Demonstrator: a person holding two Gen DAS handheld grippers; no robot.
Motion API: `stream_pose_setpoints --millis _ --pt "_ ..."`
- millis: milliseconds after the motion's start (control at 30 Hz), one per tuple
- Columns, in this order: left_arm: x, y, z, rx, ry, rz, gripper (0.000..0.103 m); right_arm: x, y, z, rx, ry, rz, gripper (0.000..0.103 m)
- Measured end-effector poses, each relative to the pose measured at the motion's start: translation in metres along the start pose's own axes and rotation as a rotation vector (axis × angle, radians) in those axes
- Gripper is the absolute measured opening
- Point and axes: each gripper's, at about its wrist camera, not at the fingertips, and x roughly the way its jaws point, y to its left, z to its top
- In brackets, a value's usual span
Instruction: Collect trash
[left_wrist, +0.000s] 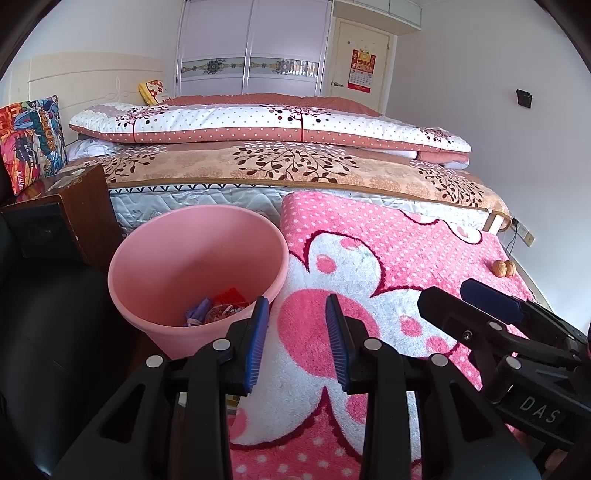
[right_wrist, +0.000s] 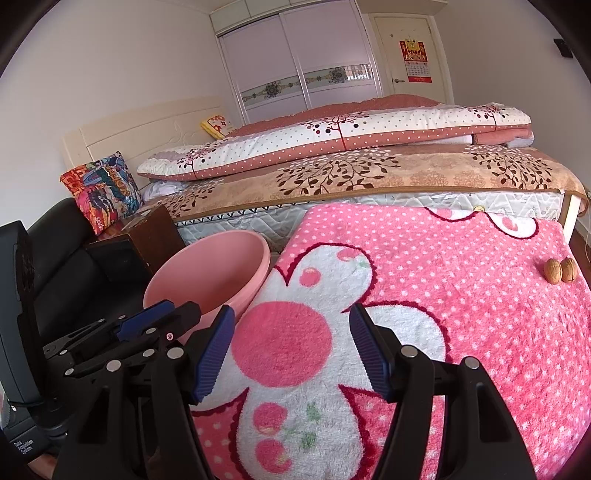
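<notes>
Near centre: the pink dotted blanket (right_wrist: 461, 295) is lying flat and bare, giving open room for a gripper to pass.
Far right: two walnuts (right_wrist: 560, 270) are sitting side by side on the blanket, the only things standing on it.
Left edge: the pink bin (left_wrist: 192, 266) is standing just beside the blanket, its mouth facing up unobstructed, with wrappers lying at its bottom.
Far side: the bed (left_wrist: 295, 173) is blocking the way beyond.
Far left: a dark wooden cabinet (left_wrist: 88, 210) is crowding the bin.
</notes>
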Motion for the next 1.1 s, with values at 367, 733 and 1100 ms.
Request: stream_pose_setpoints --millis 367,733,1100 --pt "-0.001 0.001 0.0 -0.012 -0.003 0.003 0.033 0.0 0.002 -0.002 -0.001 0.006 -0.001 0.064" --pt "-0.001 0.007 0.001 -0.025 -0.009 0.016 0.033 0.001 0.001 -0.002 0.007 0.004 -0.007 0.064" --pt "-0.003 0.011 0.003 -0.036 -0.016 0.024 0.033 0.002 0.002 -0.002 0.003 0.003 -0.006 0.064"
